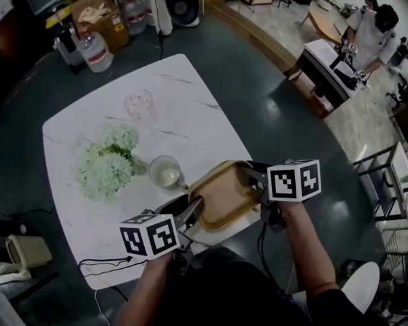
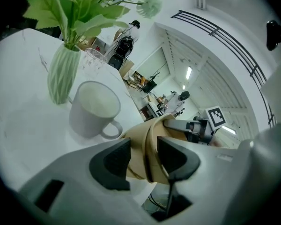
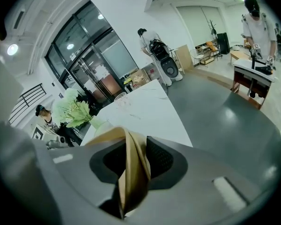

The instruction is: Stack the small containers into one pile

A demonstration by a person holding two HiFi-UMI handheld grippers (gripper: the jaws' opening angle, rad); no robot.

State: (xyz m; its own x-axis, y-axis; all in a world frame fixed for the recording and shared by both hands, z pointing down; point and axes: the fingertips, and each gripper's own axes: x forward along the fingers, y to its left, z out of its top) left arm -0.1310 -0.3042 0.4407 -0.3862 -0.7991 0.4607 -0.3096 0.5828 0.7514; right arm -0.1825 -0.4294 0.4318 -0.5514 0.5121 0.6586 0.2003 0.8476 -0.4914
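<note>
Tan trays (image 1: 221, 195), nested, lie over the table (image 1: 177, 100) edge. Your right gripper (image 3: 131, 161) clamps the far rim, likely to steady them; your left gripper (image 2: 144, 159) straddles the near rim, jaws slack.

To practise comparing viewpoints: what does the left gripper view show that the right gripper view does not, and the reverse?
Only the left gripper view: a mug and a marker cube. Only the right gripper view: the open grey floor. Both: tan trays between the viewing gripper's jaws, the flowers, and the white table.
</note>
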